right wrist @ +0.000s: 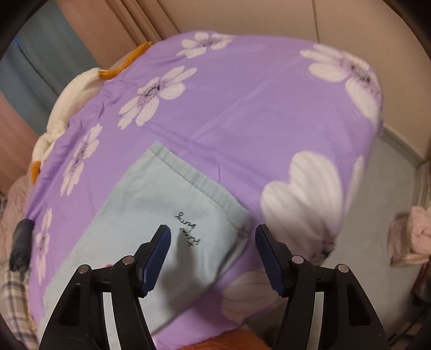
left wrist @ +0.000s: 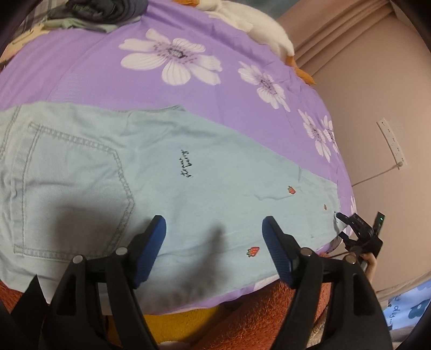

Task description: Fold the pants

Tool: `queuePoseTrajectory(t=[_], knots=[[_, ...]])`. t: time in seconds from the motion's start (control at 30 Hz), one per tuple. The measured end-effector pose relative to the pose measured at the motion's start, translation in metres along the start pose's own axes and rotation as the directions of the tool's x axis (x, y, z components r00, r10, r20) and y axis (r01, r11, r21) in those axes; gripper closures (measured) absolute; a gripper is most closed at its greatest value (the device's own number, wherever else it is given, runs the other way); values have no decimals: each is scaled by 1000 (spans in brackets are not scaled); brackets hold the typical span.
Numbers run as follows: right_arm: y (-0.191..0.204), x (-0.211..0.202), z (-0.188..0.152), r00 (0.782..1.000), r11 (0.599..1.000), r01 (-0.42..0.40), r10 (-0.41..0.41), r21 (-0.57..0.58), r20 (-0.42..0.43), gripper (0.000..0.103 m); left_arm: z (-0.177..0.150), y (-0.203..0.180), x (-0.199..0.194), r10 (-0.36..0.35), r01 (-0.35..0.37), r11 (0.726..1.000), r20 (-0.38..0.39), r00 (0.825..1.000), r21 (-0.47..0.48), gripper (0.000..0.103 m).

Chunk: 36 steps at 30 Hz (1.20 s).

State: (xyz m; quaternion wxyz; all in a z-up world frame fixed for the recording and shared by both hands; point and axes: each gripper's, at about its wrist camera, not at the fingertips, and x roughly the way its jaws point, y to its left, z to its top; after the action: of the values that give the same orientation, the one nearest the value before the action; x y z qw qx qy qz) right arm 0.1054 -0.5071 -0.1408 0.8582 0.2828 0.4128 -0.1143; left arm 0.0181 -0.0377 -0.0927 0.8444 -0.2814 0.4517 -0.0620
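Blue-padded fingers (left wrist: pixel 159 234) of the left gripper (left wrist: pixel 214 237) stood apart and empty over pale denim pants (left wrist: pixel 150 172) laid flat on a purple floral bedspread (left wrist: pixel 89 70); the right gripper (right wrist: pixel 212 239), jaws likewise spread, hovered near the hem (right wrist: pixel 188 180). A clean fold would likely need both closing squarely on matching edges.

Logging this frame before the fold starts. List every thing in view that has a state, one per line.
Light blue pants: spread flat on the bed, back pocket up, not yet folded.
Left claw: open, empty, above the pants' near edge.
Right claw: open, empty, over the hem corner.
Purple floral bedsheet: spread smooth.
Dark clothes: piled at the far corner.
Power strip: on the wall, cord attached.
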Motion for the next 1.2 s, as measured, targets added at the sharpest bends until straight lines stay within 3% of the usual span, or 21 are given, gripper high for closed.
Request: queuePoseTrajectory(t=[0.17, 0.2, 0.27, 0.33, 0.4, 0.53, 0.73, 0.93, 1.07, 1.2], knots=[[2, 8, 5, 999, 999, -34, 33, 34, 40, 40, 0, -1, -2, 9, -9, 1000, 4, 1000, 12, 26], [3, 9, 6, 998, 999, -39, 38, 30, 46, 44, -1, 0, -3, 7, -7, 1000, 3, 1000, 11, 26], [1, 13, 9, 998, 998, -35, 33, 46, 51, 73, -1, 0, -4, 5, -5, 1000, 4, 1000, 8, 26], [-4, 14, 10, 995, 993, -88, 84, 83, 46, 81, -1, -1, -6, 2, -2, 1000, 8, 1000, 11, 26], [-5, 8, 11, 992, 985, -118, 112, 122, 55, 83, 0, -2, -10, -1, 1, 1000, 18, 1000, 14, 26], [11, -22, 9, 979, 980, -174, 161, 95, 129, 84, 1, 1, -20, 10, -10, 1000, 46, 999, 9, 26], [81, -95, 7, 928, 959, -266, 283, -98, 244, 84, 3, 16, -38, 56, -53, 998, 92, 994, -28, 26], [153, -127, -18, 886, 887, -343, 415, -308, 208, 84, 4, 31, -56, 58, -51, 997, 130, 990, -60, 26], [204, -131, -47, 871, 814, -375, 474, -444, 134, 84, 3, 38, -66, 75, -65, 995, 152, 985, -73, 26], [241, -120, -83, 863, 732, -423, 505, -534, 8, 84, 2, 46, -71, 95, -80, 992, 162, 982, -94, 26]])
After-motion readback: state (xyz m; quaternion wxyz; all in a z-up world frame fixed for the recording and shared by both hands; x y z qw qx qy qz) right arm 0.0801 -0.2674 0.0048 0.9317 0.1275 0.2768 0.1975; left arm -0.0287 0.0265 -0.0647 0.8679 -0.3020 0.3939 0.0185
